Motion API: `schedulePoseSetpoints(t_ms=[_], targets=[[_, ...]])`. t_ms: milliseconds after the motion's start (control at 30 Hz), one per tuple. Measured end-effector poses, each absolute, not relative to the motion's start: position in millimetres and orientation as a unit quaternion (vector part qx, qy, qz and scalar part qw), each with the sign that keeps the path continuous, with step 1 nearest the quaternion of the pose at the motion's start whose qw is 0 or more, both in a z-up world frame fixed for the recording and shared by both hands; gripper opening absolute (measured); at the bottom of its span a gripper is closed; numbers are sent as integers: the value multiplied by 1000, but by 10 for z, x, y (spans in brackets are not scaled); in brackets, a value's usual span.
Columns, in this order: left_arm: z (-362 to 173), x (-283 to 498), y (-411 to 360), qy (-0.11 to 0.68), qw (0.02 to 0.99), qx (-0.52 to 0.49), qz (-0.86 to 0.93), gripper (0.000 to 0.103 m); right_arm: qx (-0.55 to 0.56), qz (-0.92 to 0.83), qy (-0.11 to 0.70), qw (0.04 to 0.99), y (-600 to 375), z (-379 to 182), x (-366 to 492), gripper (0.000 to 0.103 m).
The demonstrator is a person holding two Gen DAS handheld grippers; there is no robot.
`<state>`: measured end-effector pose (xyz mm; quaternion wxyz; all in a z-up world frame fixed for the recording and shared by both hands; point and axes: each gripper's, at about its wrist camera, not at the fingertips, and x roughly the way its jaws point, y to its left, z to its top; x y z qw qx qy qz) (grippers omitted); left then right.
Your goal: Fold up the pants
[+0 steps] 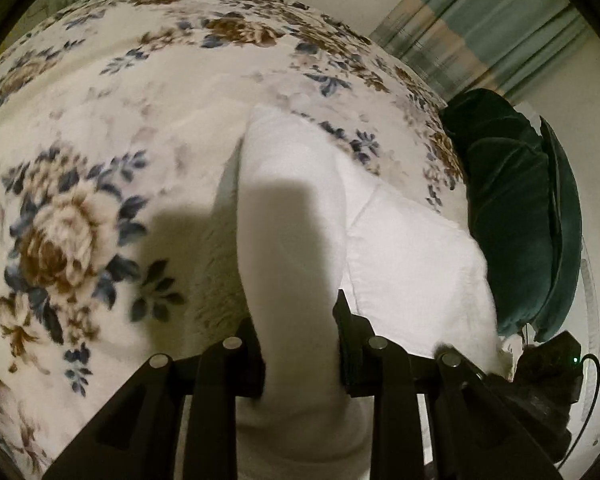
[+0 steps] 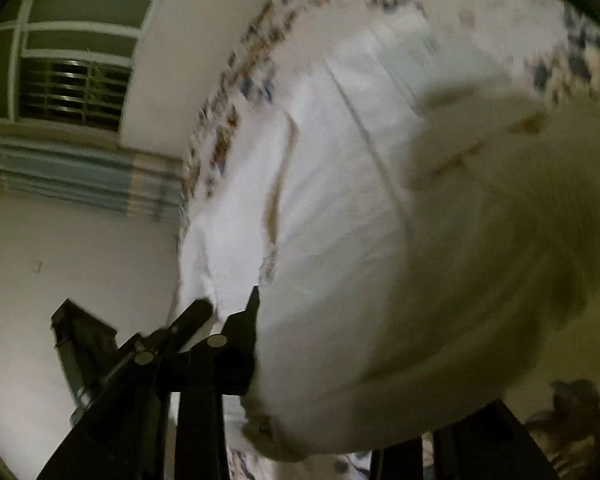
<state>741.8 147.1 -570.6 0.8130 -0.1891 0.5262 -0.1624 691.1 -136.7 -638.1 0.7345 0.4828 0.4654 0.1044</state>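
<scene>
On the floral bedspread (image 1: 100,128) the white pants (image 1: 400,248) lie just beside a green cushion (image 1: 512,208), and I hold soft, limp cloth pinched in the left gripper (image 1: 302,344) while the right gripper (image 2: 340,360), jaws apart, loosely brackets a bunched fold, best taken at hems.

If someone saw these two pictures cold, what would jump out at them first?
Probably the white pants, filling the middle of both views and running up between the jaws of the left gripper, which are closed on the cloth. Next, the floral blanket with big brown and blue blooms spread beneath. Then the dark green cushion at the blanket's right edge.
</scene>
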Motion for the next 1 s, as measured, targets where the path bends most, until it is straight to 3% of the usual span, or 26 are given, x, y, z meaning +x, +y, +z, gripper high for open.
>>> schedulePoseSetpoints(t_ms=[233,333,433,833,900,1000], targets=[[-5684,7316,1559,529,805,-207,-169,28,560,70,437,700,-1847,-6428,6280,46],[-5592,7274,1606,534,801,-220,-157,32,535,52,434,723,-1870,-6344,6299,35],[-5459,7073,1639,519,818,-206,-143,34,510,36,433,742,-1894,-6261,6313,31],[-5529,6795,1574,522,840,-113,-95,38,450,16,481,752,-1835,-6230,6247,31],[-5428,6761,1527,520,845,-96,-79,37,433,8,493,755,-1836,-6188,6264,39],[-5210,6623,1401,503,861,-57,-57,37,358,-19,510,782,-1786,-5952,6253,61]])
